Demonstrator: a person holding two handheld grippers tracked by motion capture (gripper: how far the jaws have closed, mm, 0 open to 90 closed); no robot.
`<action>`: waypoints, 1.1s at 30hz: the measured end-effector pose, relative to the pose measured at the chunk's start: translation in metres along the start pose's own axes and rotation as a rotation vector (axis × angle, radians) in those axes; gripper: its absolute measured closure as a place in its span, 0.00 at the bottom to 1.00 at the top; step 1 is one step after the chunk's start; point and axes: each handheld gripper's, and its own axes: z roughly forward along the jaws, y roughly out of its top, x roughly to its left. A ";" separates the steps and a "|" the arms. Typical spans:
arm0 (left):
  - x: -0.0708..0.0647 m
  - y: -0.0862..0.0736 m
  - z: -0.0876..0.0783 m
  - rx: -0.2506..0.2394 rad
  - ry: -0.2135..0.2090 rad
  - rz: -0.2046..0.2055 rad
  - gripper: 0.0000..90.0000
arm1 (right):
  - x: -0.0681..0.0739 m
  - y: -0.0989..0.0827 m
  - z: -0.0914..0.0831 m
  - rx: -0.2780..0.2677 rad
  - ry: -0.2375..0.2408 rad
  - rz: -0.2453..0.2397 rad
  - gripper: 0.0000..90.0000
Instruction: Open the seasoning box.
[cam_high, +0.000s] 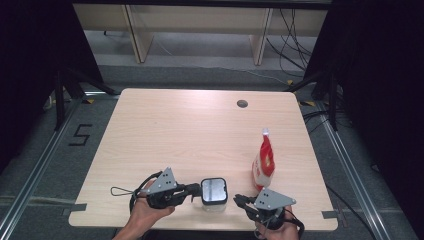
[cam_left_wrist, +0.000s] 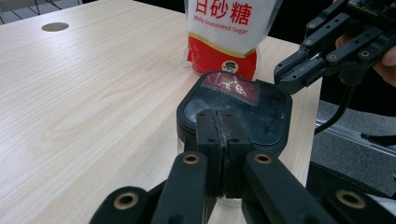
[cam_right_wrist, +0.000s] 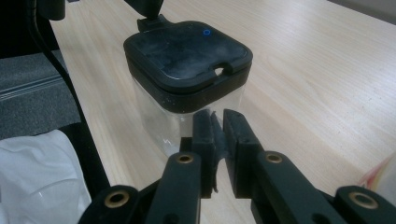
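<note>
A clear square jar (cam_high: 214, 201) with a black lid (cam_high: 214, 190) stands near the table's front edge. My left gripper (cam_high: 196, 190) comes in from the jar's left and is shut, its tips (cam_left_wrist: 219, 122) against the near rim of the lid (cam_left_wrist: 252, 105). I cannot tell whether they pinch it. My right gripper (cam_high: 238, 199) lies just right of the jar, a little apart from it. Its jaws (cam_right_wrist: 217, 117) stand almost together with nothing between them, pointing at the jar's glass wall (cam_right_wrist: 161, 116). A red and white sugar bag (cam_high: 263, 164) stands upright behind the right gripper.
The wooden table (cam_high: 175, 130) has a round cable hole (cam_high: 242, 103) at the back right. Both hands sit at the front edge. The sugar bag (cam_left_wrist: 224, 28) stands close behind the jar. White cloth (cam_right_wrist: 37, 172) hangs below the table edge.
</note>
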 end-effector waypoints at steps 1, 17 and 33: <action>0.000 0.000 0.000 -0.001 0.000 0.000 0.98 | 0.000 0.001 0.001 -0.006 0.010 -0.011 0.95; 0.000 -0.001 0.000 0.000 0.005 0.002 0.98 | 0.002 0.005 0.007 0.003 0.030 -0.039 0.99; -0.002 -0.003 0.000 -0.020 0.001 -0.034 0.98 | 0.005 0.008 0.013 0.012 0.053 -0.039 1.00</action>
